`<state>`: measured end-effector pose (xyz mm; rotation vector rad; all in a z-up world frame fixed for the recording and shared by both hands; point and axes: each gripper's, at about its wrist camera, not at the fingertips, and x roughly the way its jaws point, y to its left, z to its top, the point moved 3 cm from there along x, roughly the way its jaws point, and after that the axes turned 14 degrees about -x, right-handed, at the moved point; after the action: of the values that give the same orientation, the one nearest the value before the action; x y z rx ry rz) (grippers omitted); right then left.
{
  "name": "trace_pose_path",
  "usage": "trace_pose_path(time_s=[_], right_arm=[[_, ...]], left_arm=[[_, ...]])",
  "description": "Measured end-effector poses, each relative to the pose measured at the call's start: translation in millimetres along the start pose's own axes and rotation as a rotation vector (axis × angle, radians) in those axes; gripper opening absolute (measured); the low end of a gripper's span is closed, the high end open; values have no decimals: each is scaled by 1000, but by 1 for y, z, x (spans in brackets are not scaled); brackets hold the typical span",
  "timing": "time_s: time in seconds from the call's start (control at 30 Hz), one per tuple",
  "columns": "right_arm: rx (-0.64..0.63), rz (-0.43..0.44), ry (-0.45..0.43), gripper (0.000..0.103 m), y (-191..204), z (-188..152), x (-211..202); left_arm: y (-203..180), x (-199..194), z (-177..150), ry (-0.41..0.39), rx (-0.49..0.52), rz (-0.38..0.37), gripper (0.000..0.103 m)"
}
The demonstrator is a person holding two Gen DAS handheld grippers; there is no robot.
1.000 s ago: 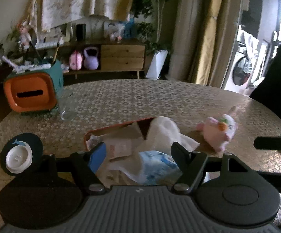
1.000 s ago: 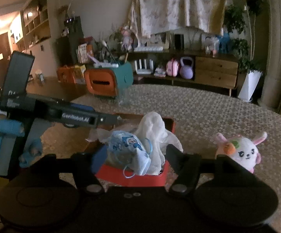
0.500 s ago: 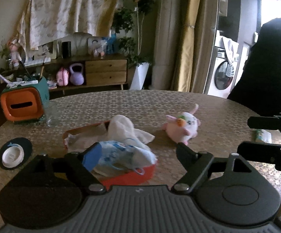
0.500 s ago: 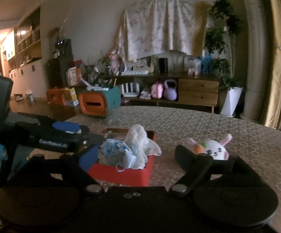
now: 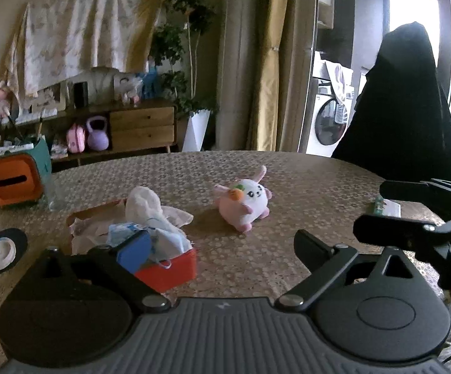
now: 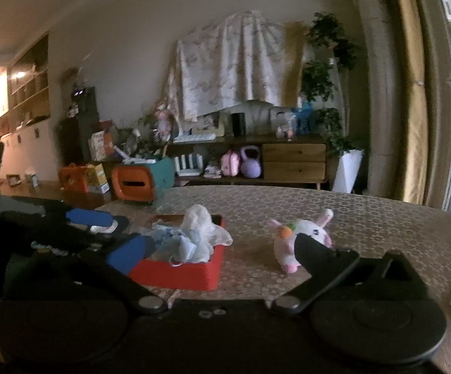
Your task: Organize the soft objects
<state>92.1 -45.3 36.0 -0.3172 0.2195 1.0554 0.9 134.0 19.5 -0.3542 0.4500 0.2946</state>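
From the left wrist camera, the red box [image 5: 166, 269] was seen low on the desk [image 5: 303, 187], and everything else is placed against it. A white cloth [image 5: 150, 208] and a blue-printed face mask [image 5: 131, 230] were heaped inside, spilling above the rim, apparently gathered there so the soft things sit in one place. The pink and white plush bunny [image 5: 244, 202] was left lying on the desk to the right of the box, apart from it, judged the one soft piece not yet put away. The left gripper [image 5: 222, 246] was held back from the box with its fingers spread wide, having just been opening, and nothing was gripped between them; the blue pad merely overlapped the box's contents in view. An orange tissue holder [image 5: 11, 179] stood behind the box, to its left.

From the right wrist camera, the same box [image 6: 178, 269] was shown with cloth and mask piled in it, the bunny [image 6: 300, 237] again to its right on bare desk. The right gripper [image 6: 216, 249] was also kept clear, fingers wide apart after just opening, nothing between them, which suggests a release completed and the bunny as next target.
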Motion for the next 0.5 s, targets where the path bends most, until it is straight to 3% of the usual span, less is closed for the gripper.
trace_pose_path(time_s=[0.17,0.3,0.5], right_arm=[[42,-34,-12,103,-9,-10,-10],[78,-45,-18,103,-13,-18,-17],[56,-65,-29,103,-10,-21,-21]], left_arm=[[-11,-8,-4,-17,-12,-25,101],[-14,-12,-5,-29,-13,0,101],[-16,-19,-6,-37,-31,-9,101]])
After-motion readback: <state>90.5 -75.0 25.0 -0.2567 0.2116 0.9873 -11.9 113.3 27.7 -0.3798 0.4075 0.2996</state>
